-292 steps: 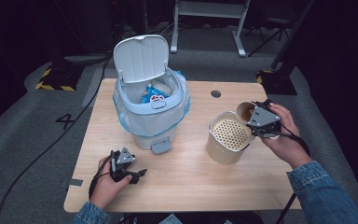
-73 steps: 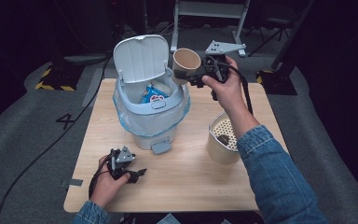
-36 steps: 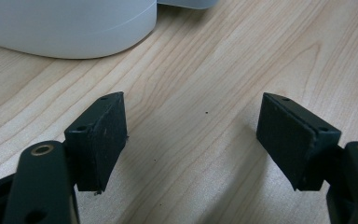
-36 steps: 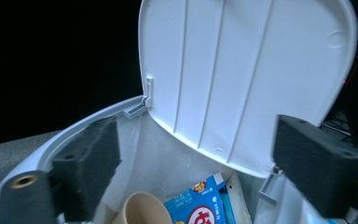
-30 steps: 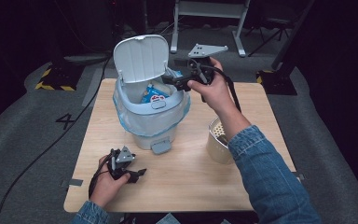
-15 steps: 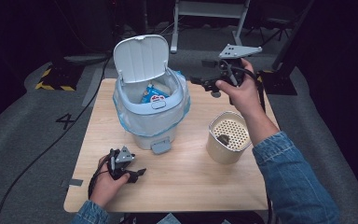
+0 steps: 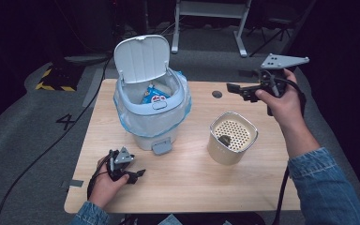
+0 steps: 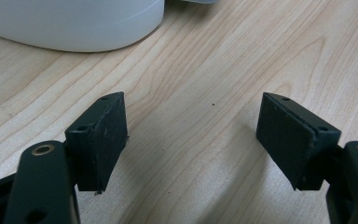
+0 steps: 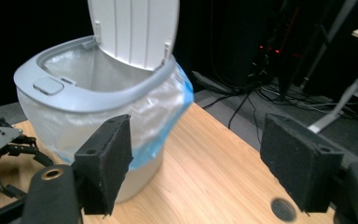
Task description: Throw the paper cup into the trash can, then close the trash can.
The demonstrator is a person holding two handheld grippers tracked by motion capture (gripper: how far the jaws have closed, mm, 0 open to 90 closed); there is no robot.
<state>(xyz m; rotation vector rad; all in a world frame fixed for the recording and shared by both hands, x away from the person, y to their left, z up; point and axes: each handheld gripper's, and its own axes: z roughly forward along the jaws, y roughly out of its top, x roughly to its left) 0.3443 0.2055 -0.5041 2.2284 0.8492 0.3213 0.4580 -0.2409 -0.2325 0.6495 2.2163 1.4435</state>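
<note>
A grey lidded bin with a clear liner stands at the table's back left, its lid up; a blue packet lies inside. My right gripper hovers to the right of the bin, above the table's back edge, pointing left at it. Its jaws have just been closing, they still stand apart, and nothing is between them. The bin is ahead of them. My left gripper rests on the table in front of the bin, open and with nothing in it.
A cream perforated container stands right of the bin with a small dark item in it. A cable hole sits near the back edge of the wooden table. A white stand's legs are on the floor behind.
My right hand has drawn back from over the bin to the right. The paper cup it carried earlier is no longer in its jaws. The left hand has stayed put.
</note>
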